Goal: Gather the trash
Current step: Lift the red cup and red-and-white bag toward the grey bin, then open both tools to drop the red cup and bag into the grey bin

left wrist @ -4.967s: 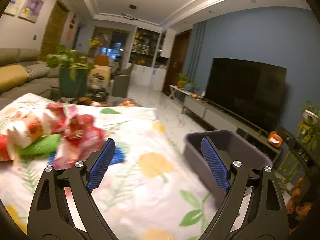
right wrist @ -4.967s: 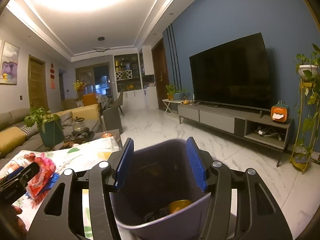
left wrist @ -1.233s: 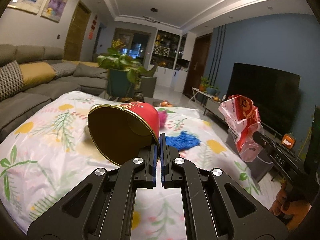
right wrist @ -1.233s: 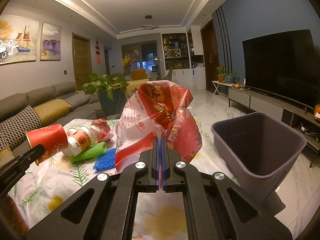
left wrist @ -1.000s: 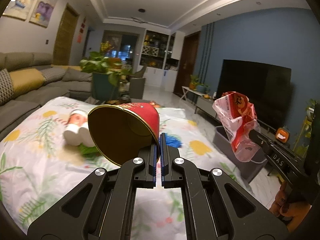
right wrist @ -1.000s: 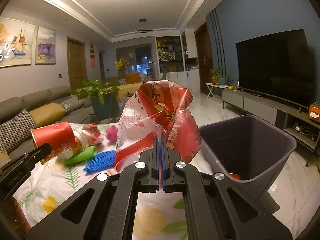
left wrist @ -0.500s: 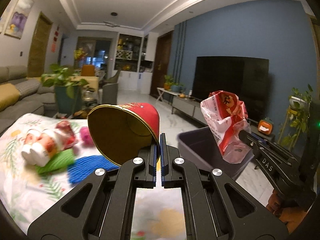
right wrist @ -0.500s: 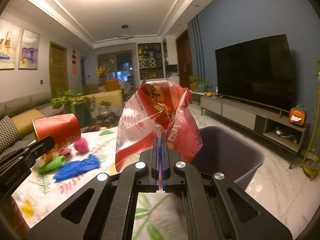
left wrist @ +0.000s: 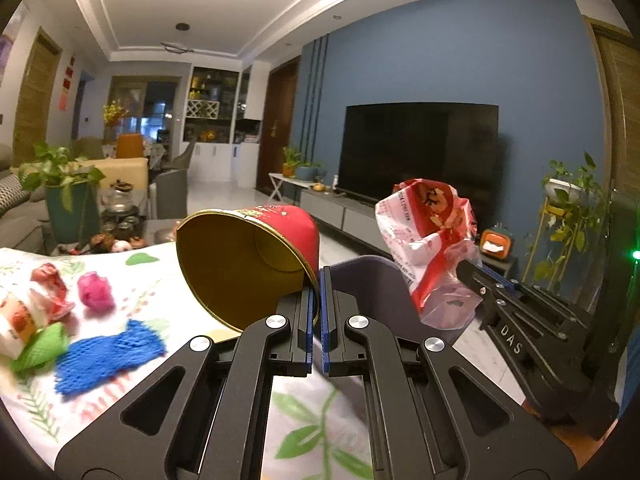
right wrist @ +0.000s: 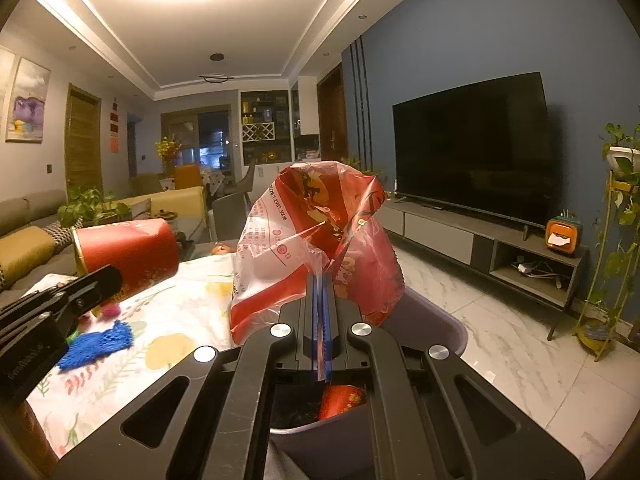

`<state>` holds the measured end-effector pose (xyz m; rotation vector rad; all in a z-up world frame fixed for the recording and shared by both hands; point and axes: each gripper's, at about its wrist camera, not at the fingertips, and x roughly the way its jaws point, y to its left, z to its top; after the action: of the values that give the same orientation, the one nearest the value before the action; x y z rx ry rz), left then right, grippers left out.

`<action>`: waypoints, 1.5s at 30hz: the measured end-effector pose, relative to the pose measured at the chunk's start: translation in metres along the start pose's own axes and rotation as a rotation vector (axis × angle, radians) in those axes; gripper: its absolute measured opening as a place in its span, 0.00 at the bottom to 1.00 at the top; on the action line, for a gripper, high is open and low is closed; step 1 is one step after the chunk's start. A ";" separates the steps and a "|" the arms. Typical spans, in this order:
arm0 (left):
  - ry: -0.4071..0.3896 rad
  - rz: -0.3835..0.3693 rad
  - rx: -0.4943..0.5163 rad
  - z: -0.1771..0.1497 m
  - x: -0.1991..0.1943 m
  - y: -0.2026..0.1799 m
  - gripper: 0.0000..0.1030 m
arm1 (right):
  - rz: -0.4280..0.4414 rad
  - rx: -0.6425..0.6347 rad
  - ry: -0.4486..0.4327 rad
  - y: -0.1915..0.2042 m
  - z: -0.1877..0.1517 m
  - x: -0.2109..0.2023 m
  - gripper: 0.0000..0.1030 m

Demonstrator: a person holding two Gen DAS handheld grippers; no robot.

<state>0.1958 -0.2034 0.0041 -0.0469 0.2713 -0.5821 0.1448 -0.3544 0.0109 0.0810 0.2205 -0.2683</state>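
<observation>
Over the grey bin (right wrist: 436,334), right tool (right wrist: 320,320) clamped flat on a fold of the red-and-white plastic bag (right wrist: 316,240), bag bulging above the blue pads. Beside it, left tool (left wrist: 318,320) pinched shut on the rim of the red paper cup (left wrist: 256,256), gold mouth turned toward the lens, cup hanging above the edge of the floral counter (left wrist: 168,280) and close to the bin rim (left wrist: 368,276).

Best to lower the bag well inside the rim before parting the pads: light film, likely to drift or cling. Then bring the cup over the opening, tip base-down, release. Worth keeping the two tools apart so one does not knock the other.

Still on the counter: blue mesh (left wrist: 108,354), green mesh (left wrist: 40,346), pink ball (left wrist: 96,296), a wrapped pack at far left. One red item already in the bin (right wrist: 342,400).

Compared with five seconds back: both tools then wide open and empty, cup and bag not yet taken; half a second back, both loads already held, bin farther ahead of the right tool.
</observation>
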 end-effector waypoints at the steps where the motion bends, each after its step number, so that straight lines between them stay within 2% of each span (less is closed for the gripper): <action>1: 0.002 -0.003 0.002 0.000 0.004 -0.002 0.02 | -0.001 0.000 0.001 0.000 0.000 0.002 0.03; 16: 0.046 -0.059 0.014 -0.008 0.053 -0.019 0.02 | -0.027 0.003 0.001 -0.005 -0.001 0.010 0.03; 45: 0.081 -0.105 0.025 -0.019 0.087 -0.036 0.03 | 0.006 0.018 -0.010 -0.012 -0.001 0.021 0.03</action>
<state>0.2415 -0.2807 -0.0307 -0.0137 0.3421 -0.6925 0.1608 -0.3715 0.0042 0.0985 0.2076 -0.2651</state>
